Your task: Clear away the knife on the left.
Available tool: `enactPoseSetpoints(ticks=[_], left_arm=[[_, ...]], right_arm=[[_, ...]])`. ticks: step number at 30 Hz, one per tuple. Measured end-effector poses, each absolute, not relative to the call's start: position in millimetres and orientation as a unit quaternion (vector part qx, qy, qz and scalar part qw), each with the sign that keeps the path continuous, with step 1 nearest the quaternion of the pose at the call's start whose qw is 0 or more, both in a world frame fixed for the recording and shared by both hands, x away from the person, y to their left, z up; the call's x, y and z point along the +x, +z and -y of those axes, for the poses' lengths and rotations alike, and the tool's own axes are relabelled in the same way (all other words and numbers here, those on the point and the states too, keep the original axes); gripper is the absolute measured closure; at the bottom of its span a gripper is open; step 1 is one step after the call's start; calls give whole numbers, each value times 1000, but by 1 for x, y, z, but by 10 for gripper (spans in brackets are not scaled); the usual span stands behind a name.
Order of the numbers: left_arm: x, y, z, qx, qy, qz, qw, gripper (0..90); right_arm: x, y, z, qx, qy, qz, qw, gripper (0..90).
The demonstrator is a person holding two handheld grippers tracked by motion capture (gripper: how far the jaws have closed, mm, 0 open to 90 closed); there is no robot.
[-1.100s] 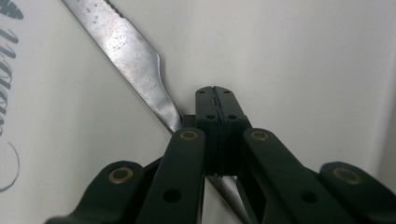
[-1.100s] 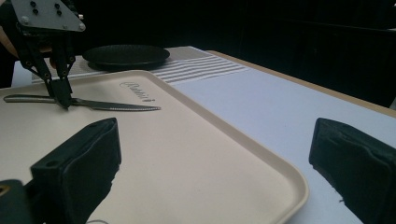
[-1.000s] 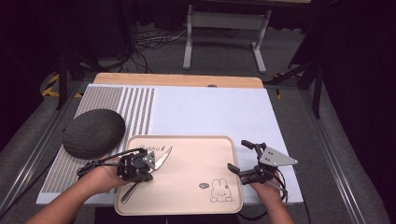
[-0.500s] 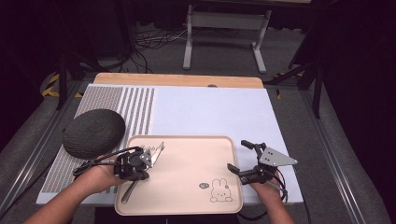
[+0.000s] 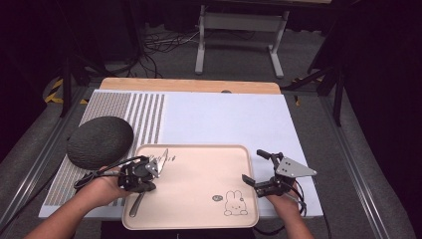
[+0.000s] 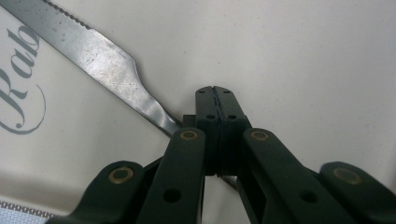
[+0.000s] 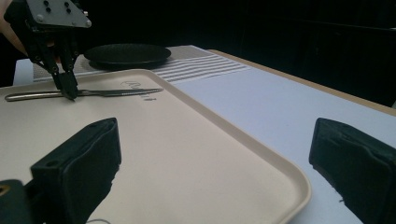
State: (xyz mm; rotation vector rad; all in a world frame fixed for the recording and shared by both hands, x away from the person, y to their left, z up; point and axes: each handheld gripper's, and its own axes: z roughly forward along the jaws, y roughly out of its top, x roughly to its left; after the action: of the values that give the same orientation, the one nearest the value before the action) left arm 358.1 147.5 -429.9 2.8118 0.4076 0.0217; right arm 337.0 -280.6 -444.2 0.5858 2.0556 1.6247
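Tray: a shallow rectangular tray of smooth beige plastic with rounded corners and a raised rim, lying at the near edge of the table; a small rabbit drawing is printed near its near right corner, and grey script lettering sits at its far left.
Tray contents: one table knife — dull, scuffed steel with a serrated edge — lying flat on the tray's left part, blade toward the far rim, handle toward the person.
Left gripper: the left gripper points down at the tray; its jaws are pressed together, pads meeting, with the knife's narrow neck running in beside and under them. Whether they actually pinch the knife cannot be told.
Right gripper: the right gripper hovers at the tray's right rim, jaws spread wide with nothing between them.
Plate: a round, dark, matte plate rests left of the tray, just off its far left corner.
Mat: a pale mat — grey stripes on its left part — covers the wooden table.
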Motion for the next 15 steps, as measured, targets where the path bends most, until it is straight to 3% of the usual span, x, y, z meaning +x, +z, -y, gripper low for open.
enactPoseSetpoints(ticks=[15], left_arm=[[359, -430, -156, 976, 7, -155, 152, 899]], right_arm=[[337, -445, 280, 212, 590, -747, 224, 31]])
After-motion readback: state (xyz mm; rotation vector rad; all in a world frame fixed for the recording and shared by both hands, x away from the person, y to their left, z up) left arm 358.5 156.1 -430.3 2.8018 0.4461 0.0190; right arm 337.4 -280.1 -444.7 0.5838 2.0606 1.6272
